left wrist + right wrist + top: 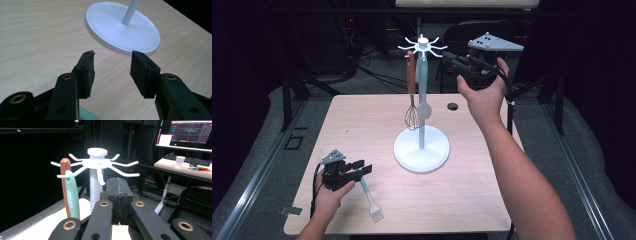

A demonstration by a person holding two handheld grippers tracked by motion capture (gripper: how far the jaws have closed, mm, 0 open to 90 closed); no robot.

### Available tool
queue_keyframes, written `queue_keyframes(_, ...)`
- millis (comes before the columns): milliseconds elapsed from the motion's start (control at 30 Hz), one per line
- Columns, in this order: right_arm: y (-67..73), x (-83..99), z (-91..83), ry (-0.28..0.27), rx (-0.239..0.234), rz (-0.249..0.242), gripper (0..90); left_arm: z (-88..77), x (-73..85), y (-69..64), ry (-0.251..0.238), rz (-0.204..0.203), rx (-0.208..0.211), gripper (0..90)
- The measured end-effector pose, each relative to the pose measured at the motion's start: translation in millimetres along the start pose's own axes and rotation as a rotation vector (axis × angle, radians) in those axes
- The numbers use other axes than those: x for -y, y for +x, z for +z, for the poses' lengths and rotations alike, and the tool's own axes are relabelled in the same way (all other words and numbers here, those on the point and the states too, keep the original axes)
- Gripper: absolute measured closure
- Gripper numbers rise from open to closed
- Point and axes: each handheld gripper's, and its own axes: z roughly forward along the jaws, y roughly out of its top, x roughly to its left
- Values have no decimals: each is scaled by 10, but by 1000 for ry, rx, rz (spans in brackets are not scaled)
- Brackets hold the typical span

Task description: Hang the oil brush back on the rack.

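The right tongs (451,59) are pressed together at 3 o'clock of the utensil rack (422,46); the left tongs (360,169) are spread over the pastry brush (371,201).

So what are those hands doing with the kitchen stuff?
A person is hanging kitchen tools on a white rack standing on the table. A whisk and a pale green tool already hang from its hooks. The right tongs are up by the hooks, shut and empty. The left tongs are open, low over the handle of a brush lying on the table, not gripping it yet.
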Motion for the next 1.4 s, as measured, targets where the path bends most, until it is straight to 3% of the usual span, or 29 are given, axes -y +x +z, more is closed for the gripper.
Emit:
queue_keyframes(267,69,-5,-2,-2,-9,-14,900,6,-2,0,0,0,0,537)
queue_keyframes(833,387,-9,70,-7,-69,-70,900,4,-1,0,1,3,-1,541)
queue_keyframes(1033,397,2,77,1,-63,-81,900,-3,-2,3,0,4,-4,542)
queue_keyframes(1167,362,94,56,11,-45,-81,900,-4,-1,10,-2,2,-5,542)
queue_keyframes(1400,390,299,22,30,-58,-80,900,-11,-2,28,0,-3,-12,542)
